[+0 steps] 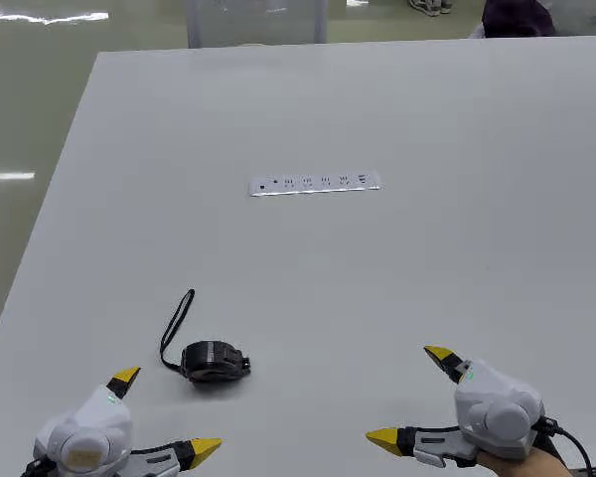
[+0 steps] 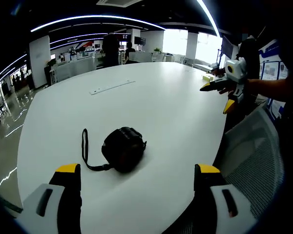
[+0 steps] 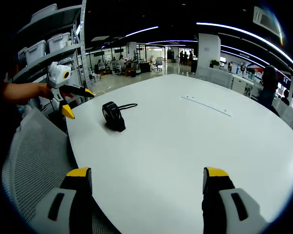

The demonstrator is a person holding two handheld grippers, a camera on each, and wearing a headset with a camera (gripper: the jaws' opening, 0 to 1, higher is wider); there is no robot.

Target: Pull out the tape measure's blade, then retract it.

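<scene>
A black tape measure (image 1: 215,362) with a black wrist strap (image 1: 176,328) lies on the white table (image 1: 377,268) near its front left. No blade is pulled out. My left gripper (image 1: 164,413) hovers open just in front of the tape measure (image 2: 123,148), its yellow-tipped jaws wide apart with nothing between them. My right gripper (image 1: 411,394) is open too, well to the right of the tape measure (image 3: 113,115) near the table's front edge. The right gripper (image 2: 226,93) appears across the table in the left gripper view, and the left gripper (image 3: 72,101) appears in the right gripper view.
A white power strip (image 1: 315,183) lies flat on the middle of the table, far beyond the tape measure. A grey mesh chair (image 3: 34,161) stands by the table's near edge. Office desks and people stand in the distant background.
</scene>
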